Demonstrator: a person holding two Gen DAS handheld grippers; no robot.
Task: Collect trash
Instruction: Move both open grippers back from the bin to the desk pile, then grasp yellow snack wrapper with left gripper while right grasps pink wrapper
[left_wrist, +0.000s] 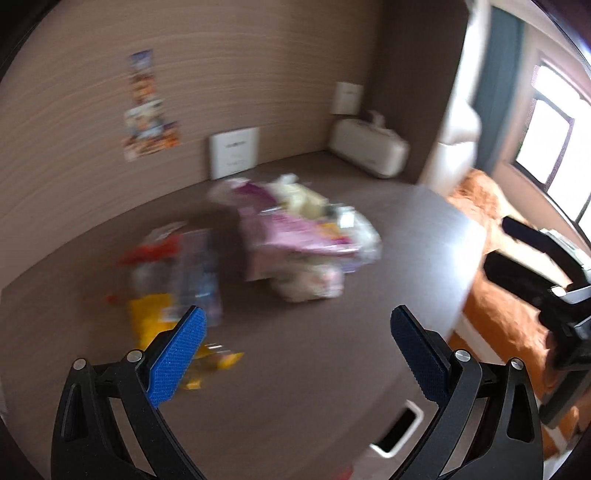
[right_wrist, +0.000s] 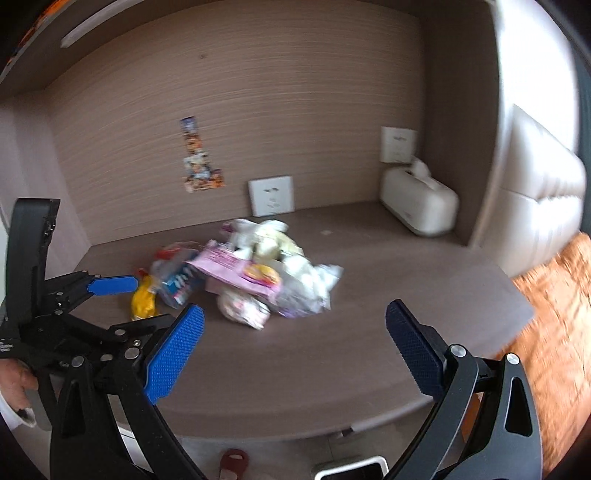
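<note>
Trash (right_wrist: 255, 273) lies heaped mid-desk (right_wrist: 369, 350): pink packet (right_wrist: 236, 267) on top, white wrappers (right_wrist: 314, 284) at its 3 o'clock, a yellow wrapper (right_wrist: 144, 301) and a clear bag (right_wrist: 177, 280) at its 9 o'clock. Both views are smeared, so labels cannot be read. The right gripper (right_wrist: 295, 317) hangs over the near desk edge with its blue pads (right_wrist: 173, 354) wide apart and nothing between them; the pile sits at its 12 o'clock, apart from it. Only the right view shows the left gripper (right_wrist: 114, 286) from the side, at 9 o'clock, one blue finger reaching toward the yellow wrapper, with a hand (right_wrist: 16, 380) behind it. In its own view the left gripper (left_wrist: 295, 325) is also spread wide and empty, the yellow wrapper (left_wrist: 155, 325) just beyond its left pad (left_wrist: 177, 358), the pile (left_wrist: 303, 236) at 12 o'clock. Only the left view shows a window (left_wrist: 546, 147) at 2 o'clock. A tissue box (right_wrist: 419, 206) sits in the far right corner.
</note>
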